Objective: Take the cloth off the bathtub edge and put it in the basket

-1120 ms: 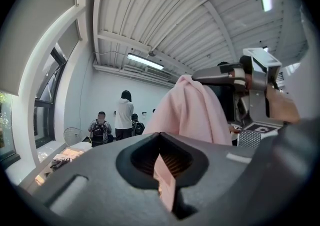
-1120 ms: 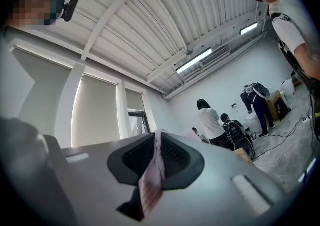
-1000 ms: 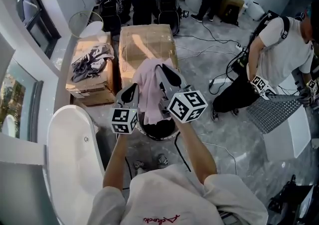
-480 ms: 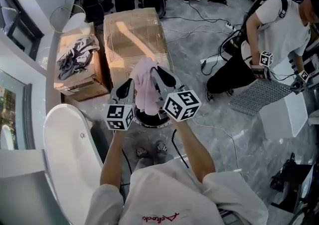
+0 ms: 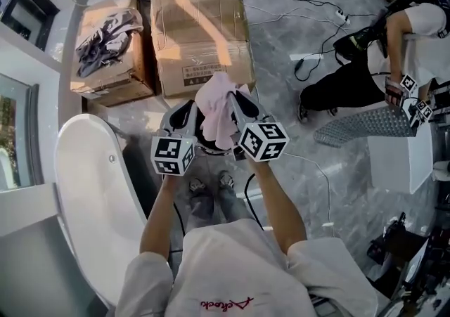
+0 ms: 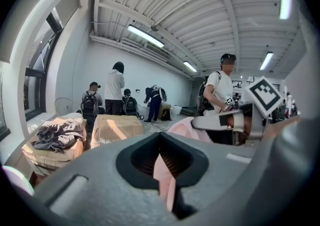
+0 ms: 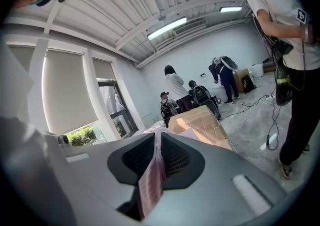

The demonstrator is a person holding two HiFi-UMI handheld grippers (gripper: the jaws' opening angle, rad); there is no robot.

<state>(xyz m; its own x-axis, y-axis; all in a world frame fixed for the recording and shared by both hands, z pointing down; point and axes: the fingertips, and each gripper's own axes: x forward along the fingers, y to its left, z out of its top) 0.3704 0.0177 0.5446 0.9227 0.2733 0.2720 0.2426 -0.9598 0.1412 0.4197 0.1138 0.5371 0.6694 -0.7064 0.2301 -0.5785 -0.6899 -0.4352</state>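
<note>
A pink cloth (image 5: 219,102) hangs bunched between my two grippers, over a dark round basket (image 5: 210,147) on the floor. In the head view my left gripper (image 5: 184,117) holds the cloth's left side and my right gripper (image 5: 242,109) its right side. The left gripper view shows the left gripper (image 6: 161,157) with a pink fold (image 6: 165,182) pinched between its pads. My right gripper (image 7: 158,154) is shut the same way on a strip of the cloth (image 7: 150,186). The white bathtub (image 5: 84,192) lies to the left, apart from the cloth. The basket's inside is mostly hidden.
Two cardboard boxes stand beyond the basket: a large one (image 5: 201,27) and a smaller one (image 5: 105,62) with grey clothes (image 5: 98,36) on top. A person crouches at the right (image 5: 394,55) beside a perforated panel (image 5: 365,126). Cables (image 5: 309,168) run over the marble floor.
Both grippers have come down with the pink cloth, which now hangs lower over the basket. The boxes and the people behind have slid up the head view.
</note>
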